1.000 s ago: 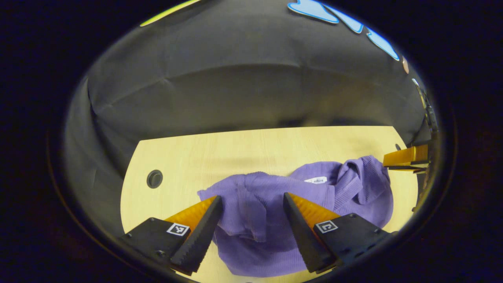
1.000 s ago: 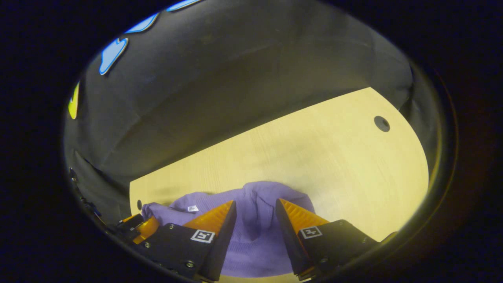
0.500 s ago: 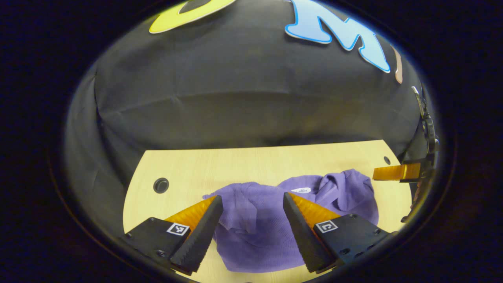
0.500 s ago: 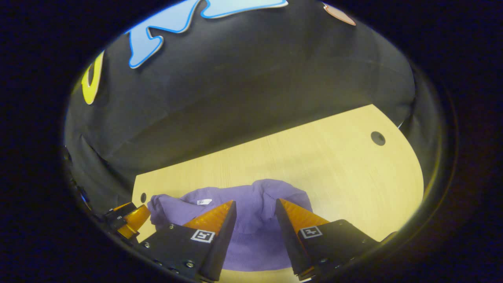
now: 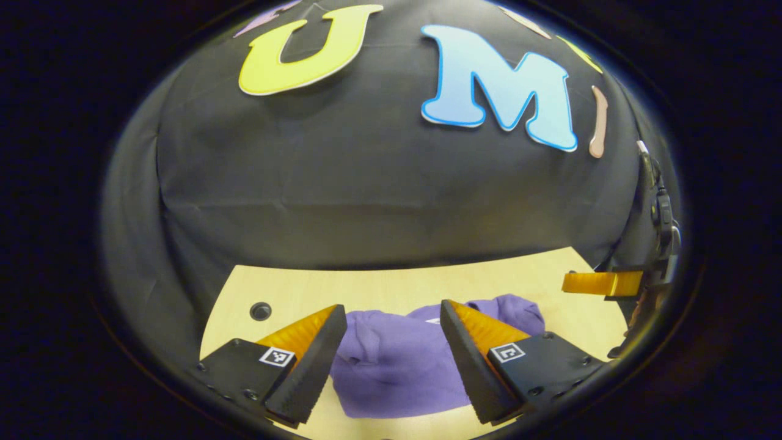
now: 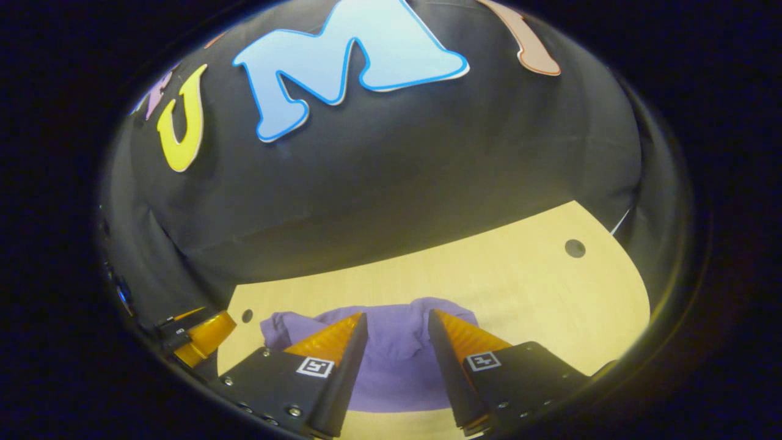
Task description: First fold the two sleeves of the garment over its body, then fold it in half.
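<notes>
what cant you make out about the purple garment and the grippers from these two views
- Garment, left gripper view: its sides hidden behind the left gripper fingers, so the sleeves' fold state is unclear.
- Garment, right gripper view: middle covered by the right gripper.
- Neck tag: too small to make out.

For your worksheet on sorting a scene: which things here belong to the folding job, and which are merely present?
Part of the job:
purple garment, bunched on the table
left gripper, open
right gripper, open

Just there:
wooden table
cable hole
</notes>
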Motion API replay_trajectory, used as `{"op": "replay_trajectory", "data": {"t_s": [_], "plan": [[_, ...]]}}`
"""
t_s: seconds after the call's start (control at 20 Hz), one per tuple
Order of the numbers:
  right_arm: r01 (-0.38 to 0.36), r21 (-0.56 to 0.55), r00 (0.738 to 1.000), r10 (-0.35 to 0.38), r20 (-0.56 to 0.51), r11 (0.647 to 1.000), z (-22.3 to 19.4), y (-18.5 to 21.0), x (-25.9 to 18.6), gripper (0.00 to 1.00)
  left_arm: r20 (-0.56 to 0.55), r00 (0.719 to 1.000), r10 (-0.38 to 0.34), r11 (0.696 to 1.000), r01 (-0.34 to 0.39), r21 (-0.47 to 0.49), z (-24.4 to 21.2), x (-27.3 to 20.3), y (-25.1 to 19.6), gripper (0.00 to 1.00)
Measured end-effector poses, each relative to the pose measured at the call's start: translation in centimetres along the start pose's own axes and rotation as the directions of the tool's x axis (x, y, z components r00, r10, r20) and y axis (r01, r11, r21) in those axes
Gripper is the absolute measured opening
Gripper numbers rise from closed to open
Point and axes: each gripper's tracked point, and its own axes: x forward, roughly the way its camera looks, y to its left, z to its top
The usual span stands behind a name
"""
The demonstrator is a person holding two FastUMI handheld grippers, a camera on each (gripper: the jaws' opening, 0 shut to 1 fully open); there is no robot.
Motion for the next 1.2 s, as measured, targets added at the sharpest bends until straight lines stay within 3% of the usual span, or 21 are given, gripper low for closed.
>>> {"op": "replay_trajectory", "data": {"t_s": [0.2,0.5,0.7,1.2], "plan": [[-0.023,0.000,0.998,0.023,0.051,1.000,0.3,0.7,-4.6,0.64,0.065,0.998,-0.020,1.000,0.020,0.009,0.9,-2.8,-1.2,1.00],[-0.041,-0.031,0.990,0.045,0.135,0.999,0.5,1.7,-11.6,0.63,0.160,0.987,-0.019,0.995,0.002,0.102,2.4,-7.4,-1.8,1.00],[-0.035,-0.068,0.980,0.048,0.191,0.997,0.3,1.9,-16.1,0.63,0.232,0.972,-0.026,0.994,0.001,0.108,3.8,-13.2,-3.0,1.00],[-0.033,-0.174,0.922,0.097,0.374,0.984,1.0,3.3,-27.3,0.63,0.388,0.921,-0.019,0.992,-0.031,0.123,6.1,-24.3,-4.9,1.00]]}}
